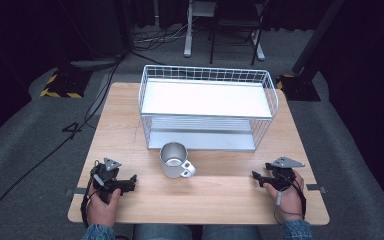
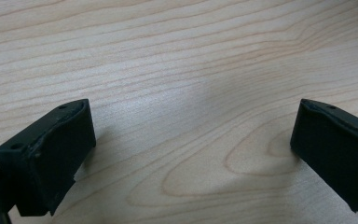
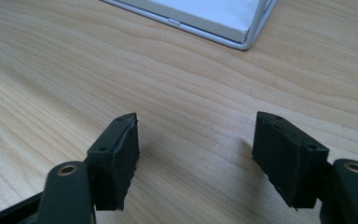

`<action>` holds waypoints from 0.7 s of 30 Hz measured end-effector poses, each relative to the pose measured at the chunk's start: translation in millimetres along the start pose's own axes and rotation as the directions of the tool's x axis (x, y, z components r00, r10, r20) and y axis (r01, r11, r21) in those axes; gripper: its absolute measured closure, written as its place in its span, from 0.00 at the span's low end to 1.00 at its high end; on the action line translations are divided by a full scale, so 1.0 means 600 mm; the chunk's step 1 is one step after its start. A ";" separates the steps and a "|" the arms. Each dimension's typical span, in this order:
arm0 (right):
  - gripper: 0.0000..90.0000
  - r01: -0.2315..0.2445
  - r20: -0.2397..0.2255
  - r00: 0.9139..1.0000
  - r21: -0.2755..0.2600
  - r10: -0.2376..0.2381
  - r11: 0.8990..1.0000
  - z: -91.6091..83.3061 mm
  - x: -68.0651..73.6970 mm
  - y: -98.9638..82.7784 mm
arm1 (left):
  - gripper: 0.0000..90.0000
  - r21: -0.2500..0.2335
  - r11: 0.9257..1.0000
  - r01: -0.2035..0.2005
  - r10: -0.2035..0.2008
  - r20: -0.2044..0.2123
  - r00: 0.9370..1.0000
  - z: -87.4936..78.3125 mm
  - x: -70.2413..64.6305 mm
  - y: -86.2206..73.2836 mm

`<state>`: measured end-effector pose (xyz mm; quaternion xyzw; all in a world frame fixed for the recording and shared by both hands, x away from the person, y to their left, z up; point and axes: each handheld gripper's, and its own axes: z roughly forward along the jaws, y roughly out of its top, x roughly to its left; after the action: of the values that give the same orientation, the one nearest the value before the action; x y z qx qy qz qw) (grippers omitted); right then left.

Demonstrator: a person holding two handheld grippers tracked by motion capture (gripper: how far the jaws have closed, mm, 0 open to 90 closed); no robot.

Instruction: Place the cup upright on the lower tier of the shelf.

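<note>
Metal mug (image 1: pixel 176 160): frame centre, upright on table (image 1: pixel 125 125), before wire rack (image 1: pixel 207 107). Left gripper (image 1: pixel 130 182), lower left, and right gripper (image 1: pixel 258 179), lower right: jaws wide apart, empty, seemingly parked flanking the mug.

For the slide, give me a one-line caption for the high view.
Metal mug before a white wire rack on a wooden table, open left tool and right tool resting either side.

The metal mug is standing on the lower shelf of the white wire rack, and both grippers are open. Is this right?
Not quite. In the high view the metal mug stands on the wooden table, in front of the white wire rack, not on its lower shelf. Both grippers, left and right, are open.
</note>
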<state>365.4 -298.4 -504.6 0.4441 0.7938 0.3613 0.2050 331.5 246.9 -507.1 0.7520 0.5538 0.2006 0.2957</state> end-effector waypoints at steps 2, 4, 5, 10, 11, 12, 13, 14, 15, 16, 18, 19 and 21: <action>0.35 0.000 0.000 1.000 0.000 0.000 1.000 0.000 0.000 0.000 | 0.00 0.001 1.000 -0.002 0.002 0.001 1.000 0.000 0.000 0.000; 0.35 0.000 0.000 1.000 0.000 0.000 1.000 0.000 0.000 0.000 | 0.00 0.000 1.000 0.000 0.000 0.002 1.000 0.000 0.000 0.000; 0.35 0.000 0.000 1.000 0.000 0.000 1.000 0.000 0.000 0.000 | 0.00 0.000 1.000 -0.001 0.001 0.002 1.000 0.000 0.000 0.000; 0.35 0.000 0.000 1.000 0.000 0.000 1.000 0.000 0.000 0.000 | 0.00 0.000 1.000 -0.001 0.001 0.002 1.000 0.000 0.000 0.000; 0.35 0.000 0.000 1.000 0.000 0.000 1.000 0.000 0.000 0.000 | 0.00 0.001 1.000 -0.001 0.001 0.002 1.000 0.000 0.000 0.000; 0.35 0.000 0.000 1.000 0.000 0.000 1.000 0.000 0.000 0.000 | 0.00 0.001 1.000 0.000 0.000 0.001 1.000 0.000 0.000 -0.001; 0.35 0.000 0.000 1.000 0.000 0.000 1.000 0.000 0.000 0.000 | 0.00 0.000 1.000 0.001 -0.001 0.000 1.000 0.000 0.000 -0.001; 0.35 0.000 0.000 1.000 0.000 0.000 1.000 0.000 0.000 0.000 | 0.00 0.001 1.000 0.003 -0.003 -0.003 1.000 0.000 -0.001 0.000; 0.35 0.000 0.000 1.000 0.000 0.000 1.000 0.000 0.000 0.000 | 0.00 0.001 1.000 0.009 -0.009 -0.007 1.000 0.000 -0.002 0.000; 0.35 0.000 0.000 1.000 0.000 0.000 1.000 0.000 0.000 0.000 | 0.00 -0.001 1.000 0.015 -0.015 -0.011 1.000 0.000 -0.003 0.000; 0.35 0.000 0.001 1.000 0.000 0.000 1.000 0.000 0.000 0.000 | 0.00 -0.002 1.000 0.015 -0.015 -0.012 1.000 0.000 -0.003 0.000; 0.35 0.000 0.001 1.000 0.000 0.000 1.000 0.000 0.000 0.000 | 0.00 0.000 1.000 0.015 -0.015 -0.011 1.000 0.000 -0.003 0.000; 0.36 0.001 0.000 1.000 0.000 -0.001 1.000 0.000 0.000 0.000 | 0.00 -0.001 1.000 0.009 -0.009 -0.009 1.000 0.001 -0.002 0.001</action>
<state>365.5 -298.4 -504.5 0.4438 0.7940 0.3611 0.2054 332.1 245.7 -507.1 0.7486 0.5583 0.2029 0.2945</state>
